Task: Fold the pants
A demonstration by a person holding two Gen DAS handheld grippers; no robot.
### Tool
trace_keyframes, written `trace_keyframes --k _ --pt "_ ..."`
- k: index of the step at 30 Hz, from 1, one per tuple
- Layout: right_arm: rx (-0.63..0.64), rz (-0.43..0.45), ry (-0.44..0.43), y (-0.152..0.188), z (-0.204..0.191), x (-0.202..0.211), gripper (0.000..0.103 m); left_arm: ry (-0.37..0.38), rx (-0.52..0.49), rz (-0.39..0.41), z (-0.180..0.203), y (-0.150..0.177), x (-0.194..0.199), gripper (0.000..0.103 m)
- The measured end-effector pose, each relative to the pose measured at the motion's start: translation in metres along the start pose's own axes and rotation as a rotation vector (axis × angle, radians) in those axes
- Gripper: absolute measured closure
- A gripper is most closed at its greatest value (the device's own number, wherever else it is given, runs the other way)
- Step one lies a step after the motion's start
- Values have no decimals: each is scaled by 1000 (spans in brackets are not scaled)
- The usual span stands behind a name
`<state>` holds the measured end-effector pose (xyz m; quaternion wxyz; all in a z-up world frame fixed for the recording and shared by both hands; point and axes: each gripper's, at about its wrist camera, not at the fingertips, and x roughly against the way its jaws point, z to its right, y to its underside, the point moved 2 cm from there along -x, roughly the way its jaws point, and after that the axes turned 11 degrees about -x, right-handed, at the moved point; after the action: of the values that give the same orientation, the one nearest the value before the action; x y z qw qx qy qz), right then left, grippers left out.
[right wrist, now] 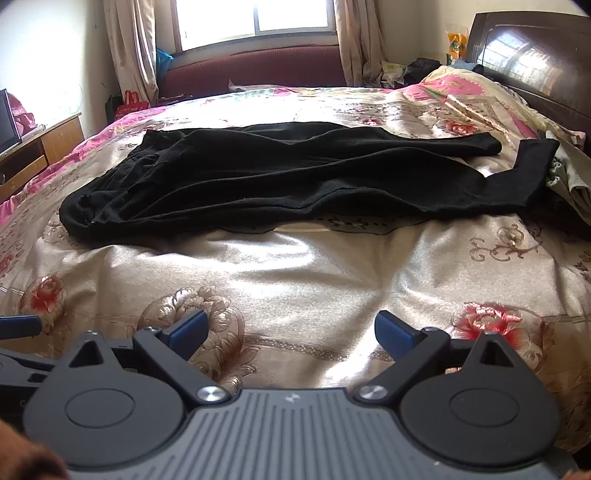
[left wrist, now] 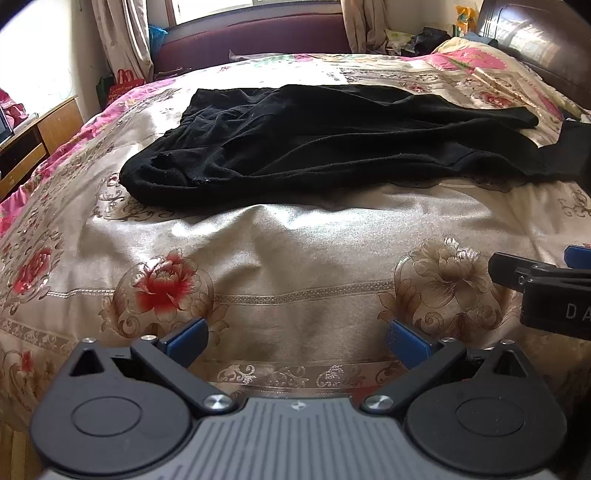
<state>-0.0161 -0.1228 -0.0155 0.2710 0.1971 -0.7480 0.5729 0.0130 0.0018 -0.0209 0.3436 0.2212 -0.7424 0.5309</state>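
Black pants (left wrist: pixel 314 136) lie spread sideways across a floral bedspread (left wrist: pixel 295 251), waistband to the left, legs running right. In the right wrist view the same pants (right wrist: pixel 280 177) show one leg end bent upward at the far right. My left gripper (left wrist: pixel 297 338) hovers over the bedspread well short of the pants, jaws wide open with nothing between the blue pads. My right gripper (right wrist: pixel 291 330) is likewise open and empty, also short of the pants. The right gripper's black finger (left wrist: pixel 517 273) juts in at the right edge of the left wrist view.
A dark wooden headboard (right wrist: pixel 535 62) stands at the right. A maroon bench (right wrist: pixel 255 70) runs under the window (right wrist: pixel 255 18). A wooden side cabinet (right wrist: pixel 37 147) sits at the left. Other clothes (right wrist: pixel 569 177) lie near the pants' leg ends.
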Motion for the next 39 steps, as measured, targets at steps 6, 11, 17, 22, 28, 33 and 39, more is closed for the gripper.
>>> trace_keyframes --k 6,11,17,22,28,33,39 --pt "9 3 0 1 -1 1 7 -4 7 -5 -2 1 -1 0" --pt "12 -1 -1 1 -1 0 7 -4 6 -3 -2 1 0 0" --pt "12 -3 -2 1 -1 0 7 -9 5 3 -2 0 1 0" --pt "17 -5 -7 1 -1 0 7 -16 5 5 -3 1 2 0" --pt "29 -12 -12 3 -3 0 7 -25 15 1 -7 2 0 0" --pt "49 -23 -18 6 -7 -1 7 -28 34 4 -10 2 1 0" --pt "59 -33 -21 9 -9 -2 7 -27 30 19 -10 0 3 0"
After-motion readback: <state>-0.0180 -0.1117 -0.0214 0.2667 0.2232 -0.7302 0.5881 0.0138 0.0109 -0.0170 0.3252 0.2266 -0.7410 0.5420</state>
